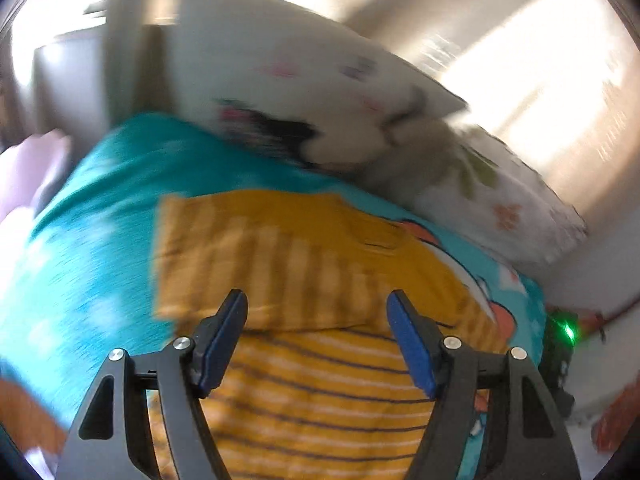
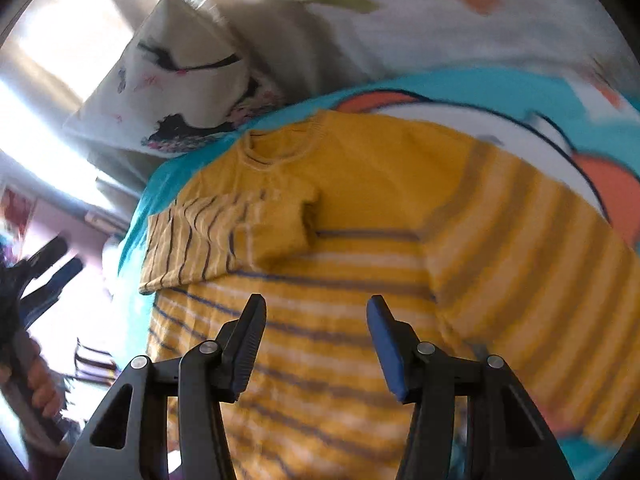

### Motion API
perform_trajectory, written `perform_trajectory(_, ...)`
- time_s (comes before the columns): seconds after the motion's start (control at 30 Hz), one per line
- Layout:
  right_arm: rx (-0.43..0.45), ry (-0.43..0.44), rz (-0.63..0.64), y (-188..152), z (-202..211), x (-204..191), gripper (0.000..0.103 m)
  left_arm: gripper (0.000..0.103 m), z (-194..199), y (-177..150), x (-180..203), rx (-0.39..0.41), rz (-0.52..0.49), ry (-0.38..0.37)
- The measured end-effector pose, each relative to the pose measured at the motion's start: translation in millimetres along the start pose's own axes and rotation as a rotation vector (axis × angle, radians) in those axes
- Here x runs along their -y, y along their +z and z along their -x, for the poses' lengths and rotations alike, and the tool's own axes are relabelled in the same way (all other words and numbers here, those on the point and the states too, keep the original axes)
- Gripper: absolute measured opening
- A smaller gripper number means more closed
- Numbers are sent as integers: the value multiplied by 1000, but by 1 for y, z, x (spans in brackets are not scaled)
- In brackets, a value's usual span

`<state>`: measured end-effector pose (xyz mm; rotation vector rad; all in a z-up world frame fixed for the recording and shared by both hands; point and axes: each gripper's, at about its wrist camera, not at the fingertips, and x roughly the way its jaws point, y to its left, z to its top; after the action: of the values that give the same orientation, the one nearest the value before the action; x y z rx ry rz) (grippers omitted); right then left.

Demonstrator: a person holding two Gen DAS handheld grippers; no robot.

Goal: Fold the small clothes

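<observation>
Right wrist view: yellow striped sweater [image 2: 352, 248] lies flat on the teal bedspread [image 2: 500, 88], collar toward the far side, hem near, long axis running near to far. Its left sleeve [image 2: 224, 236] is folded across the chest; the right sleeve [image 2: 540, 272] spreads out right. Right gripper [image 2: 316, 316] hovers over the body, fingers apart, empty. Left gripper [image 1: 316, 308] likewise spread wide, gripping nothing, over the sweater. Printed pillows [image 1: 304, 92] sit at the far edge. Both views blurred.
</observation>
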<state>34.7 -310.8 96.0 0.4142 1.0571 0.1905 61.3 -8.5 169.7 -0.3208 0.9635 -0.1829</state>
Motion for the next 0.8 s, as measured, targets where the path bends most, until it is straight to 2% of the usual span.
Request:
perform_trajectory(0.1, -11, -27, 61, 21, -41, -17, 62, 72, 21, -12, -28, 21, 75, 56)
perform_trajectory(0.17, -53, -26, 47, 30, -69, -22, 60, 72, 30, -17, -42, 25, 107, 80)
perform_trajectory(0.23, -84, 46, -2, 36, -91, -22, 37, 72, 40, -24, -54, 26, 140, 108)
perform_trajectory(0.27, -80, 68, -22, 39, -94, -22, 13, 72, 42, -27, -58, 25, 152, 121)
perform_trajectory(0.3, -80, 83, -35, 42, -95, -21, 9, 72, 45, -31, -62, 25, 160, 132)
perform_trajectory(0.4, -41, 92, -60, 45, -78, -16, 9, 72, 50, -40, -70, 23, 175, 157)
perform_trajectory(0.6, 13, -67, -63, 33, -40, 6, 9, 72, 33, -42, -65, -26, 157, 122)
perform_trajectory(0.67, -25, -60, -67, 26, -42, 16, 13, 72, 22, -40, -56, -52, 129, 97)
perform_trajectory(0.7, -31, -60, -86, 22, -42, 22, 20, 72, 16, -39, -50, -66, 112, 88)
perform_trajectory(0.8, 0, -34, -173, 0, -18, 40, 30, 72, 2, -33, -27, -92, 53, 52)
